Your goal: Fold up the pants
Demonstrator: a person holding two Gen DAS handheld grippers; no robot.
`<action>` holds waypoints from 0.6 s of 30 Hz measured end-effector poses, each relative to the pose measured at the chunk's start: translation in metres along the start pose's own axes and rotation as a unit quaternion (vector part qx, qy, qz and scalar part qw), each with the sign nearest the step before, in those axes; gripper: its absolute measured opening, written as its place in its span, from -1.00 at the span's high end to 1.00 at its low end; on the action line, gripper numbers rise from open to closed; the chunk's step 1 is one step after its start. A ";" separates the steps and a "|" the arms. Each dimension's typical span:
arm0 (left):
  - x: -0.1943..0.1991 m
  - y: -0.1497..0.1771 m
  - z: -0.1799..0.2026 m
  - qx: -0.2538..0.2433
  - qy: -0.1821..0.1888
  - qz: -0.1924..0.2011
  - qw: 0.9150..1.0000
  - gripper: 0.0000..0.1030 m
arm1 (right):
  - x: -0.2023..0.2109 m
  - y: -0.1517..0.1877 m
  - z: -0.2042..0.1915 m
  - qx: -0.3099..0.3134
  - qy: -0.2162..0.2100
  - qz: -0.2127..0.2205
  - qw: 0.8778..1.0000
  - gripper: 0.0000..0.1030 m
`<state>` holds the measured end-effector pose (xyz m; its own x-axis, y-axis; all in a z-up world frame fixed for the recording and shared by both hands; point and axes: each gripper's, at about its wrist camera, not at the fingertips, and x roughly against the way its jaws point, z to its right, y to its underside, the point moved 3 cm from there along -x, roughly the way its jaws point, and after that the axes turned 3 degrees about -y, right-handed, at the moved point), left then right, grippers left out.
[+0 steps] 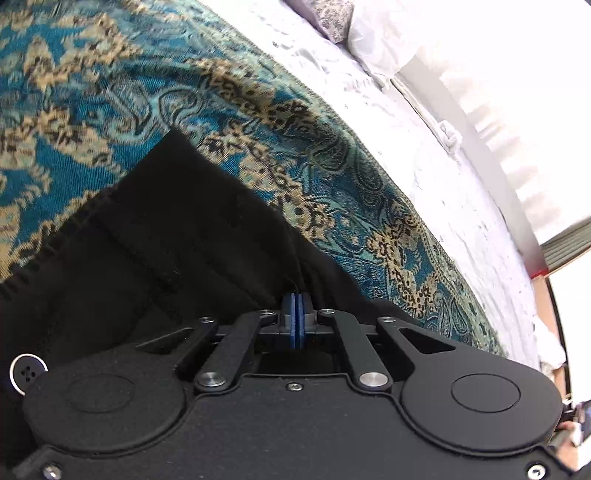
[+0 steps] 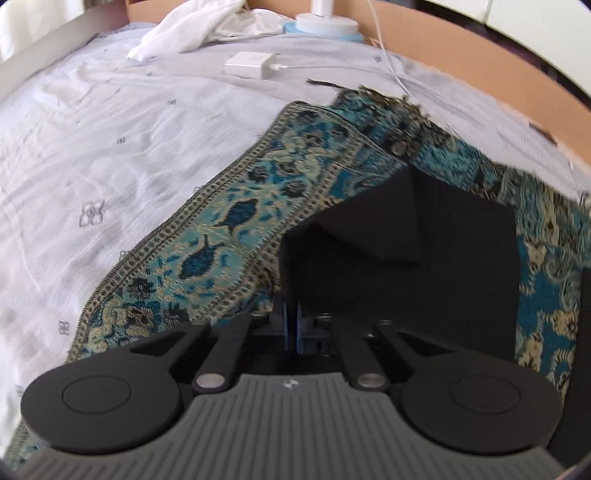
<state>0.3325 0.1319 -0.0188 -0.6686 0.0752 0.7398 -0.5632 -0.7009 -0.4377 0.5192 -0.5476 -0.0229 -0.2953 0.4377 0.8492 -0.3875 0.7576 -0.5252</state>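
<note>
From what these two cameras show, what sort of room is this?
Most likely a bedroom. The black pants lie on a blue patterned throw spread over a white bedsheet, with what looks like a pillow at the far end and a white charger on the sheet.

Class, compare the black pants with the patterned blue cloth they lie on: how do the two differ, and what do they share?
The black pants are plain and dark; the patterned blue cloth carries teal and tan motifs, some fish-like. The pants lie on top, and the cloth spreads wider beneath them. The pants show a button; the cloth has a dotted border. Both are soft fabrics lying on the white bedsheet.
</note>
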 end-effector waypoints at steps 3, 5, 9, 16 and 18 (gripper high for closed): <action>0.016 -0.001 0.015 -0.038 -0.013 0.028 0.999 0.94 | 0.019 -0.003 0.029 -0.015 -0.032 0.002 0.999 0.95; 0.034 -0.001 0.023 -0.057 -0.008 0.048 0.997 0.94 | 0.036 -0.005 0.049 -0.016 -0.056 0.006 0.998 0.95; 0.070 0.000 0.027 -0.066 -0.004 0.068 0.995 0.94 | 0.071 -0.005 0.096 -0.021 -0.091 0.008 0.996 0.95; 0.137 0.015 0.000 -0.046 0.002 0.061 0.997 0.95 | 0.134 0.012 0.194 -0.008 -0.128 0.009 0.992 0.96; 0.159 0.022 -0.010 -0.049 0.002 0.064 0.997 0.96 | 0.153 0.021 0.222 -0.001 -0.137 0.013 0.991 0.96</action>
<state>0.2086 0.1354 0.0840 -0.7400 -0.0069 0.6726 -0.5179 -0.6323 -0.5762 0.2721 -0.5718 0.0838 -0.5302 0.3093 0.7894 -0.3748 0.7497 -0.5454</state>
